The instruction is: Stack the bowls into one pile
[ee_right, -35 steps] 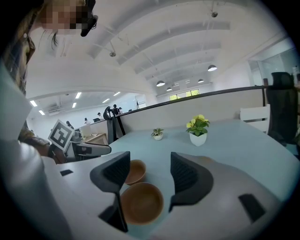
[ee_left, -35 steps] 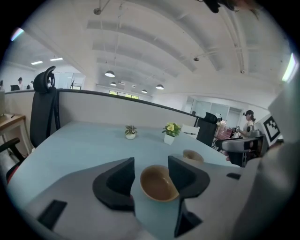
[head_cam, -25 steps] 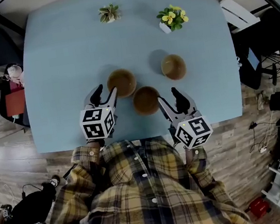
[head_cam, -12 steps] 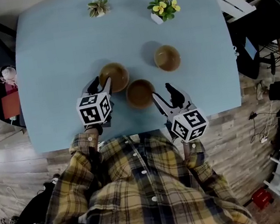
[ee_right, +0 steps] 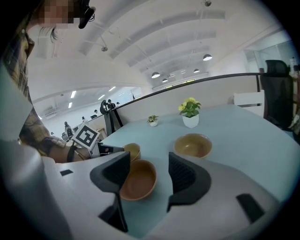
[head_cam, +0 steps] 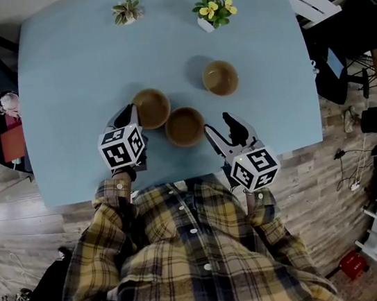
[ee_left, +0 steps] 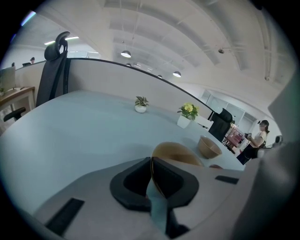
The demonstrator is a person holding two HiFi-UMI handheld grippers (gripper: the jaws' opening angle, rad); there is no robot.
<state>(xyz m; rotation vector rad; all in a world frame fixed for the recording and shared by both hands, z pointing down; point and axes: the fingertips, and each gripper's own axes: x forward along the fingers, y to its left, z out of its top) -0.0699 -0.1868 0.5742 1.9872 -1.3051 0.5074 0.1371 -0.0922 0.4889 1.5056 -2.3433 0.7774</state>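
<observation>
Left tongs (ee_left: 151,164) just closed on the rim of the left bowl (ee_left: 182,153).

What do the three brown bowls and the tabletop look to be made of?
The left bowl, middle bowl and far bowl are thin-rimmed and an even tan-brown with a soft sheen. That suggests plastic or melamine, though bamboo fibre or glazed ceramic can't be ruled out. The tabletop is smooth, pale blue and matte with no grain, so it is likely laminate or painted board.
</observation>
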